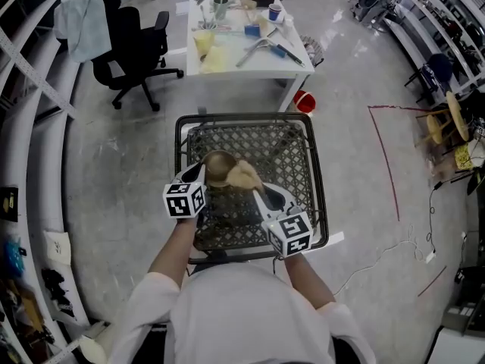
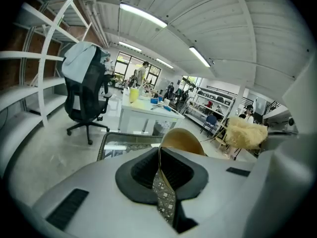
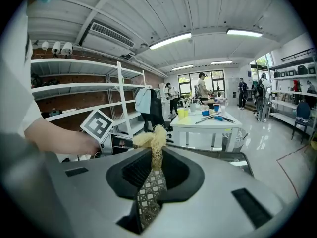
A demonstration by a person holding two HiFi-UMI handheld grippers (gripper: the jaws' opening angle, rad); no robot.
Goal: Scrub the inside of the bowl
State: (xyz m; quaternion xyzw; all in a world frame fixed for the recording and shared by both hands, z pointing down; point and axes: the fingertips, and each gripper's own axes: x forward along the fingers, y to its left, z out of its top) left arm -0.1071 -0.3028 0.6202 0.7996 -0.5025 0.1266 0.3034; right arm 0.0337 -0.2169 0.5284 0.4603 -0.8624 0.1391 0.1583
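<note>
Above the woven tabletop (image 1: 292, 146), the bowl (image 1: 219, 167) is held up in the air by the left gripper (image 1: 201, 179), whose jaws are pinched together on its thin rim. The right gripper (image 1: 256, 193) is closed narrowly on the stem of a scrubber (image 1: 244, 175), and the loose head of the scrubber sticks out past the jaws. From the head view the scrubber sits at the bowl's right edge, just beside the opening. Whether it actually touches the inner wall cannot be told.

Judging from this, the task is at its start or in an early pass: both things are firmly gripped and brought together, but no foam, water or residue shows to mark any cleaned area. The scrubber still has to be worked around the whole inner surface.

The bowl is round, smooth and thin-walled, tan to brown, perhaps wood or bamboo. In the left gripper view its curved wall (image 2: 181, 142) rises above the jaws. The scrubber (image 3: 152, 139) is a pale yellow, fibrous tuft, dry-looking and shaggy, likely soft enough to flatten against the curve. The tabletop is an open dark lattice inside a dark frame.
</note>
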